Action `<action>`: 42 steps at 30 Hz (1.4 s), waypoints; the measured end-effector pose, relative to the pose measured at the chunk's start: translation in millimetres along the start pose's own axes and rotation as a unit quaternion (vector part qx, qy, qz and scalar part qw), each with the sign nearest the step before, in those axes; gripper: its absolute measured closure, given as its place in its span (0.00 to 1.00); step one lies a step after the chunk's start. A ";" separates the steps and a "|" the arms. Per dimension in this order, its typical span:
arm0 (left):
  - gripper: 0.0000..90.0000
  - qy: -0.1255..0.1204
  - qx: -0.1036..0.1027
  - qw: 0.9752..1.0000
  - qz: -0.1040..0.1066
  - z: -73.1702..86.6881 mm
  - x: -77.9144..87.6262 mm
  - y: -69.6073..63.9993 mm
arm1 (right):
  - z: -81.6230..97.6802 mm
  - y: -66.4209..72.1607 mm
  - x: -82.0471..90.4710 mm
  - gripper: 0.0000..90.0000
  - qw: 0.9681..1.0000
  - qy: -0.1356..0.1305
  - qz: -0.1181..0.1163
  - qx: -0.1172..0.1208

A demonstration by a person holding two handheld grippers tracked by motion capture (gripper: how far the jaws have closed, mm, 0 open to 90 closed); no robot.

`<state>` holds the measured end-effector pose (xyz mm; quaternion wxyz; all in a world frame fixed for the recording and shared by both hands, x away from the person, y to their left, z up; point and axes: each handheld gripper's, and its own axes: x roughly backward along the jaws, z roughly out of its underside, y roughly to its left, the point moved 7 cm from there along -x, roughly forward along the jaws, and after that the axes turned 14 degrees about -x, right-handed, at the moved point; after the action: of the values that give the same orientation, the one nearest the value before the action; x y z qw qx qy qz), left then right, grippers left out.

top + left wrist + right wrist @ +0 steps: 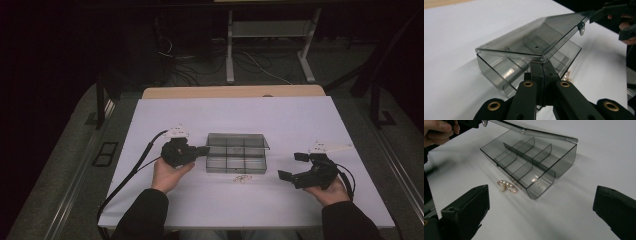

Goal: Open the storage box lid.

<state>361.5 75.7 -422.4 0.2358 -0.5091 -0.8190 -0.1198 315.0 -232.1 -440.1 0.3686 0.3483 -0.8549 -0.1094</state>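
Observation:
A smoke-grey clear plastic box (pixel 236 159) with several compartments sits mid-table, its hinged lid (pixel 237 141) raised at a slant. My left gripper (pixel 205 150) is shut on the lid's left edge; in the left gripper view its jaws (pixel 541 66) pinch the near corner of the lid (pixel 536 37) above the box (pixel 499 68). A small gold and pearl jewellery piece (pixel 242 178) lies on the table just in front of the box (pixel 529 162), also seen as the jewellery (pixel 506 186). My right gripper (pixel 292 166) stands open to the right of the box, nothing between its fingers (pixel 469 205).
A white sheet (pixel 200 115) covers the table, with a bare wooden strip (pixel 232 92) along its far edge. Table legs and cables stand on the dark floor beyond. Room lies free on the sheet behind the box and on both sides.

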 end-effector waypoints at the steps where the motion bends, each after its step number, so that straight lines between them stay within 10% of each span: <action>1: 0.99 -0.001 0.000 1.000 -0.001 -1.8 0.7 1.1 | 0.0 0.0 0.0 0.01 1.000 0.000 0.000 0.000; 27: 0.99 -0.005 -0.001 1.000 -0.010 -29.2 -4.8 18.6 | -66.9 12.2 -38.8 0.01 0.999 0.011 -0.014 0.036; 42: 0.99 -0.006 -0.002 1.000 -0.014 -44.5 -9.8 28.2 | -90.9 5.2 -43.1 0.40 0.998 -0.010 -0.045 0.046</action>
<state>402.1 61.5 -390.3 0.2282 -0.4992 -0.8269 -0.1221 397.4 -192.8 -397.6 0.3385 0.4017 -0.8461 -0.0898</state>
